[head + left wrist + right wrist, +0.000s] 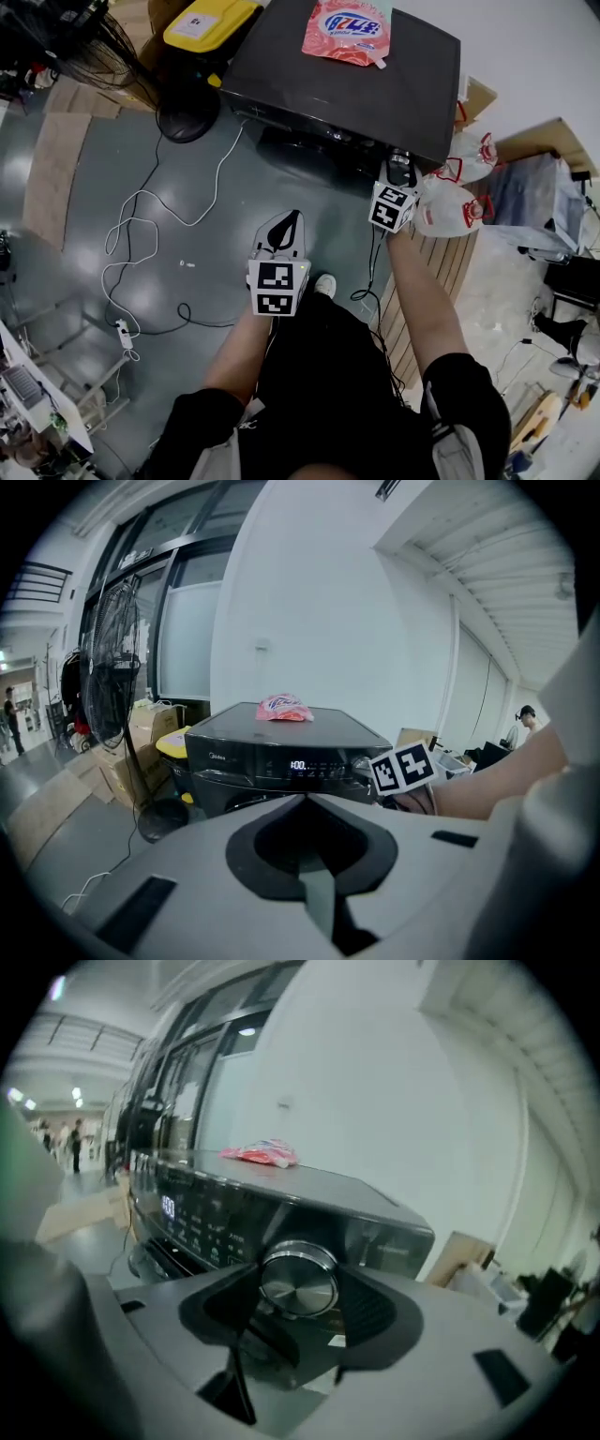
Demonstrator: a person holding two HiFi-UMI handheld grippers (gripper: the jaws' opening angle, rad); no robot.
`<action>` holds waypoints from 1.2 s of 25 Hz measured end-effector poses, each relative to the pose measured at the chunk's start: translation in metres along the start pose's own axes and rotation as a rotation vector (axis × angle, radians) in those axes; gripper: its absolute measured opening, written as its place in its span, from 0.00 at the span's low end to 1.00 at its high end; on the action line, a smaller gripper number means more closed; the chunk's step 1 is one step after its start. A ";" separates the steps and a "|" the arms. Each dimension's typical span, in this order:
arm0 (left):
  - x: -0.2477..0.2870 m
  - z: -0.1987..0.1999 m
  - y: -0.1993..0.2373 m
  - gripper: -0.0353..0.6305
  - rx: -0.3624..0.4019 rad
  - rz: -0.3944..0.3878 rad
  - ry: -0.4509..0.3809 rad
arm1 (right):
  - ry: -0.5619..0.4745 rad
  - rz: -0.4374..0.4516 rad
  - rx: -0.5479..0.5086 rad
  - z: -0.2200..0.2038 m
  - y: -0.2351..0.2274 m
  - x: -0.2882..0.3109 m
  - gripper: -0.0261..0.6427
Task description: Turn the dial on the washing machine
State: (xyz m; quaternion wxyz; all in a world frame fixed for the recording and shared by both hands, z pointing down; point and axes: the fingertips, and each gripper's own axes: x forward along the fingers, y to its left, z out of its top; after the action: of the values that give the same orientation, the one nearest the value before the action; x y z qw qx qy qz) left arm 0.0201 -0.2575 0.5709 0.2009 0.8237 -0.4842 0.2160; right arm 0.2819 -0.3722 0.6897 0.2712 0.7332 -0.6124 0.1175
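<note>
The black washing machine (347, 66) stands at the top of the head view, with a pink detergent bag (347, 30) lying on its lid. My right gripper (398, 169) is at the machine's front right corner. In the right gripper view its jaws sit on both sides of the round silver dial (298, 1282) and press against its rim, so the right gripper (298, 1288) is shut on it. My left gripper (286, 225) hangs back from the machine over the floor, its jaws together and empty. The left gripper view shows the lit display (298, 765) beyond the left gripper (305, 803).
White plastic jugs with red caps (455, 202) lie on the floor right of the machine. A yellow box (208, 21) and a black fan base (187, 112) stand to its left. White cables (141, 225) and a power strip (125, 335) trail across the grey floor.
</note>
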 end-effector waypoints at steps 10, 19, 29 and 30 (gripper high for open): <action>0.004 0.004 0.002 0.07 0.006 -0.006 0.000 | -0.018 0.028 0.101 0.002 -0.002 0.005 0.44; 0.001 0.004 0.005 0.07 0.007 -0.004 0.001 | -0.010 0.117 0.383 0.000 -0.008 0.000 0.44; 0.000 0.006 0.003 0.07 0.018 -0.007 0.000 | -0.018 0.169 0.451 -0.001 -0.010 0.000 0.44; 0.000 0.007 0.002 0.07 0.020 -0.008 -0.002 | -0.022 0.165 0.445 -0.001 -0.010 -0.002 0.44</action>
State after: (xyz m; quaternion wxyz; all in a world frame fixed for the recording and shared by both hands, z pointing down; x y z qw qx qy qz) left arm 0.0190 -0.2624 0.5650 0.1929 0.8279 -0.4789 0.2191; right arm 0.2914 -0.3690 0.6871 0.0856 0.7236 -0.6321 0.2636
